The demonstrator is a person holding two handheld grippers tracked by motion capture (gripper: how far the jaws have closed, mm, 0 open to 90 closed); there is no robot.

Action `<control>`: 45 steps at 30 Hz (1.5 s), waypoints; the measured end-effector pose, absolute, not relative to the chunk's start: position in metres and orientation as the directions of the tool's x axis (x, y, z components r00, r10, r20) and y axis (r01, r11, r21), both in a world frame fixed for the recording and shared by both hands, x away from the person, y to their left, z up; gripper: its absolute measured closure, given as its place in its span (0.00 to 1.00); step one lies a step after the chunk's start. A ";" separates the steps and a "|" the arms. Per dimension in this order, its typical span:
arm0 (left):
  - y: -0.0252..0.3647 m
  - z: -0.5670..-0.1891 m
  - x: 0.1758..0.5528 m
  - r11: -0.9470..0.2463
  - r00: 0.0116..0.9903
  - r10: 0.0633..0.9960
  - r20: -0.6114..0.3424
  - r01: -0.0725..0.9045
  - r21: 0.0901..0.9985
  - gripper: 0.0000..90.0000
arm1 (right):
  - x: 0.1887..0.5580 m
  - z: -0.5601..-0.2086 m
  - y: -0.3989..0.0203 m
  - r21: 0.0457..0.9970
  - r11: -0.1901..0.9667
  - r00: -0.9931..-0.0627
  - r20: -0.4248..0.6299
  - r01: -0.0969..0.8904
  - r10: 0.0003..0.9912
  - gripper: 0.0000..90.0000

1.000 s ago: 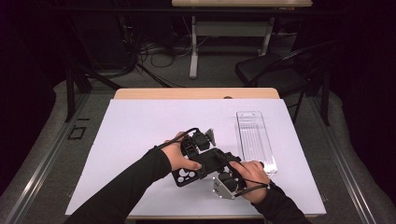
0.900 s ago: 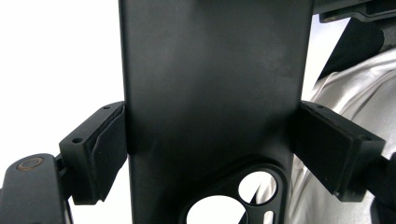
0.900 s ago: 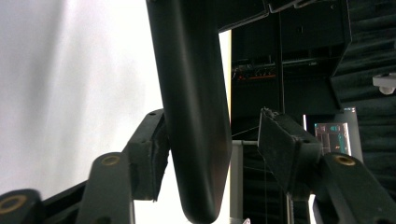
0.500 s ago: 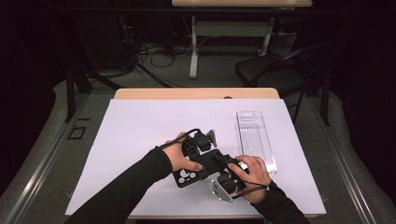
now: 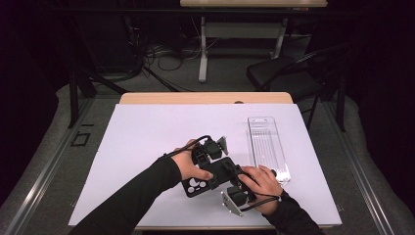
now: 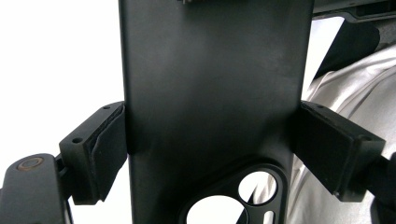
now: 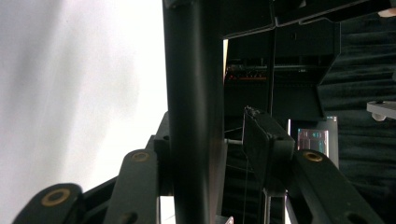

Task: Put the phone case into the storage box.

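A black phone case (image 5: 203,182) with camera cut-outs hangs just above the white table mat, between both hands. My left gripper (image 5: 215,166) is shut on the case (image 6: 210,93) across its width, and both pads (image 6: 109,149) press its long edges. My right gripper (image 5: 236,180) comes in from the near right. In the right gripper view the case (image 7: 194,116) stands edge-on between the jaws. These jaws have just been closing, and the right pad (image 7: 259,140) still stands a little apart from the case. The other pad is hidden behind it.
A clear plastic tray (image 5: 266,147) lies lengthwise on the right of the white mat (image 5: 147,137). The wooden table edge (image 5: 205,98) runs behind the mat. A dark chair (image 5: 288,78) and table legs stand beyond it.
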State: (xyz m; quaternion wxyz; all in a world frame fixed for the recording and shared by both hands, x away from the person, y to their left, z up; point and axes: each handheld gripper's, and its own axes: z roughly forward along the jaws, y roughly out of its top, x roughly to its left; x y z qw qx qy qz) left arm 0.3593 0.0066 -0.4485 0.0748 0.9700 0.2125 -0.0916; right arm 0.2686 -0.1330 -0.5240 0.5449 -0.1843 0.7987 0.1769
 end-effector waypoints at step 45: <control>0.007 -0.448 0.359 -0.887 0.878 0.404 -0.258 0.445 0.124 0.16 | 0.269 -0.530 -0.131 -0.041 0.879 -0.227 -0.959 -0.475 -0.167 0.91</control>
